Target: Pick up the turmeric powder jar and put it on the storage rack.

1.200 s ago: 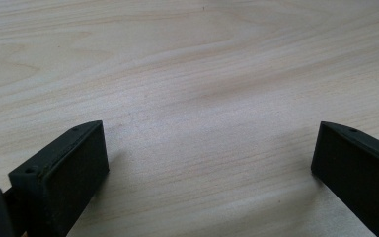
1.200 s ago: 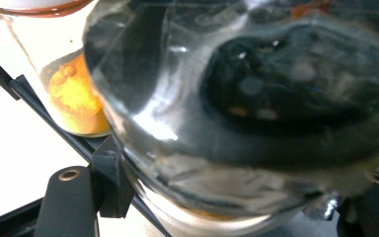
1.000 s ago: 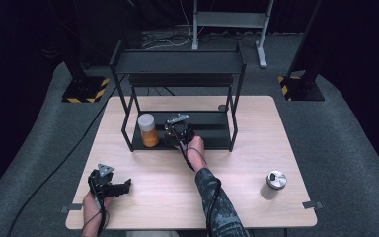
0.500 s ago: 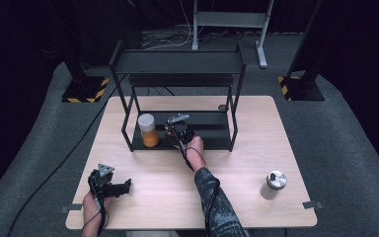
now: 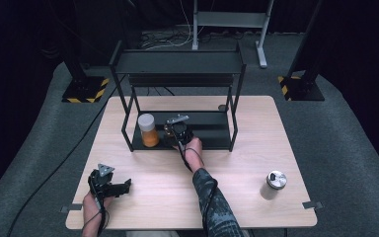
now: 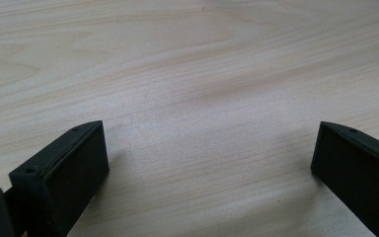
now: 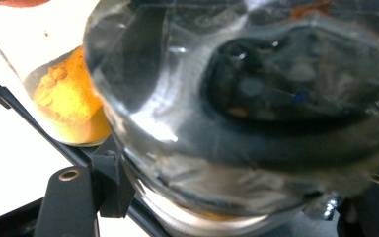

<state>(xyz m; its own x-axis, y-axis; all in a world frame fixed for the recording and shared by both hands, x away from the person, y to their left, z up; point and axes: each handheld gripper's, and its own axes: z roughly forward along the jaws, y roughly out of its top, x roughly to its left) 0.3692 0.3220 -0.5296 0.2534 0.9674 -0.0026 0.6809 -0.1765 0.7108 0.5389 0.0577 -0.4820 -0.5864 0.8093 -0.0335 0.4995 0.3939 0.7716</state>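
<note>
Up close in the right gripper view, the clear glass jar [image 7: 246,113] is a smear of reflections — its contents are hard to make out, just a dark mass and a trace of orange at the top edge, and the jar runs off the frame on three sides. The right gripper [image 5: 176,132] has its jaws clamped on that jar, though the jaws themselves are mostly buried behind the glass. From the high view the jar is almost wholly hidden under the gripper and the hand [image 5: 193,148], sitting at the lower shelf of the black rack [image 5: 177,64], just right of the white-lidded jar [image 5: 148,130]. That one is easy to read: upright on the lower shelf, orange powder [image 7: 69,106] filling its lower part, clumped against the wall.

Over on the left, the left gripper [image 5: 109,185] rests low at the near corner of the bench [image 5: 256,163], well apart from the rack. In its own view the jaws stand wide, nothing between them but bare wood grain — both jaws cut off by the frame's bottom edge.

Near the right edge of the bench stands a small metal-topped can [image 5: 274,184], alone; what is in it cannot be told. A small dark round object [image 5: 222,107] lies on the bench behind the rack, too small to identify.
</note>
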